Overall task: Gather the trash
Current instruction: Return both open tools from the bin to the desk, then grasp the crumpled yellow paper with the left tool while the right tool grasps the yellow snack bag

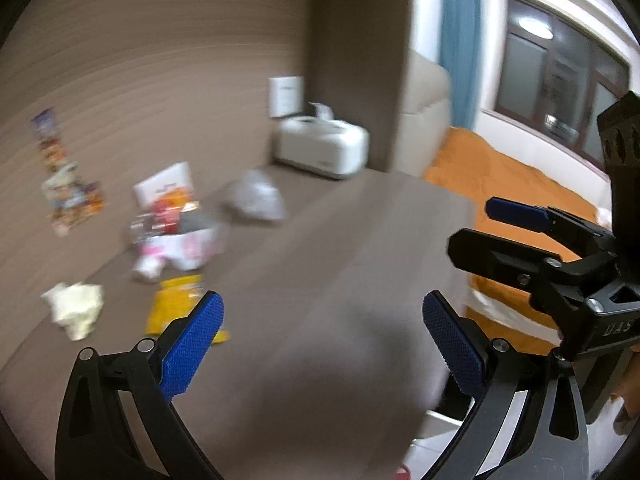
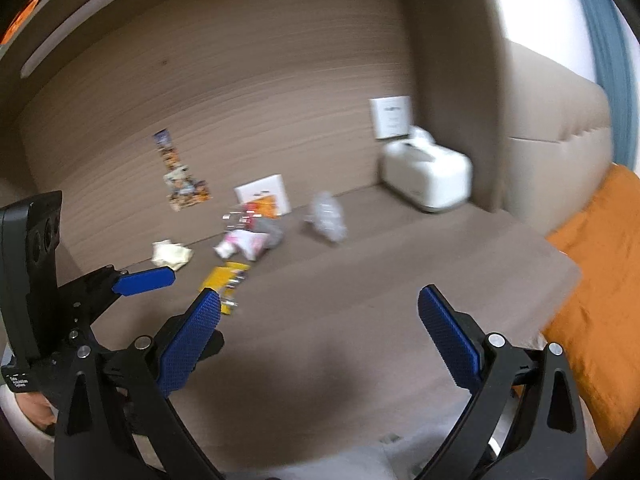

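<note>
**Scattered trash on the brown counter, both tools spread and empty**

The trash is seen lying toward the back of the brown counter [image 2: 360, 320], near the wall. A yellow wrapper [image 1: 176, 306] is laid flat nearest the tools, with a crumpled pale paper wad [image 1: 74, 308] to its left. Behind these, a pink-and-white crumpled package [image 1: 176, 246] is piled against some red and orange packets [image 1: 170, 204], and a crumpled clear plastic bag [image 1: 258, 196] is found to the right of that pile. All of it is blurred, so finer detail cannot be made out.

The left tool [image 1: 322, 340] is held with its blue-padded fingers [image 1: 192, 344] wide apart; nothing is gripped or touched, and the yellow wrapper is seen just beyond its left fingertip. The right tool [image 2: 320, 338] is likewise spread wide and empty, pointed over bare counter in front of the trash. The two tools are held side by side, each visible at the edge of the other's view, both aimed forward and slightly down at the counter.

Further back, a white appliance [image 2: 426, 178] is stood in the corner, with a white card [image 2: 390, 117] against the wall behind it. A strip of colourful stickers [image 2: 180, 172] is fixed to the wall. An orange blanket [image 1: 488, 176] is spread to the right of the counter.
</note>
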`<state>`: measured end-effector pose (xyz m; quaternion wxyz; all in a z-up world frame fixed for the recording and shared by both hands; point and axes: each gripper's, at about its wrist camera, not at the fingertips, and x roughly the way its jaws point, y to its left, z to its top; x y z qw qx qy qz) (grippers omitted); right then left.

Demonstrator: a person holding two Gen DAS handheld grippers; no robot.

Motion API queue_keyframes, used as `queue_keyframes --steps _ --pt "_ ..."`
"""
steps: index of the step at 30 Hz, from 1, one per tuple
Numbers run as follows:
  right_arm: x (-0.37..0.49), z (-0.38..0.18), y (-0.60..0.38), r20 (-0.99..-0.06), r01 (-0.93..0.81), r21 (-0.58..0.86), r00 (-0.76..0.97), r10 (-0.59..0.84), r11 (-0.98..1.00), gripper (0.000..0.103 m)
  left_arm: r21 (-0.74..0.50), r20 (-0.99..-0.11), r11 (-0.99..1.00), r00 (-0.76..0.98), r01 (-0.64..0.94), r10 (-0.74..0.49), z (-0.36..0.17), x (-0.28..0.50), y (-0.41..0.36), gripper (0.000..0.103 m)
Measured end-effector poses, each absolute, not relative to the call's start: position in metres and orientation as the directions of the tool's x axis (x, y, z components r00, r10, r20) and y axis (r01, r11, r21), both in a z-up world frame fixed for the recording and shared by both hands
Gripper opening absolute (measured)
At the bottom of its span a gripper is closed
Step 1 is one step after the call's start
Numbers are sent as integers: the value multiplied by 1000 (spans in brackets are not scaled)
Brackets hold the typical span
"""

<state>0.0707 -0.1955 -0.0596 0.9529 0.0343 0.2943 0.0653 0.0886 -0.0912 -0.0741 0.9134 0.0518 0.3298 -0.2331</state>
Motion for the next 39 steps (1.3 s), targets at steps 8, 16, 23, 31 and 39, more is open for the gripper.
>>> queue_keyframes --steps 8,16,23,31,39 --pt "108 -73 -126 -573 -186 101 792 210 977 98 -73 -639 932 701 355 -317 -80 109 -4 98" --pt "142 -85 -78 -583 -206 95 782 222 974 98 -71 -637 948 718 309 -281 -86 134 53 98" --pt "169 -111 -53 -624 -164 77 761 176 983 98 -56 -653 961 718 272 -241 -103 169 98 98" --pt "207 -161 -27 -725 -128 45 679 120 991 98 -104 -700 967 674 230 -236 -135 233 134 98" --pt "237 -198 -17 -788 -77 -25 615 27 997 85 -108 -759 963 605 248 -241 -171 264 133 56"
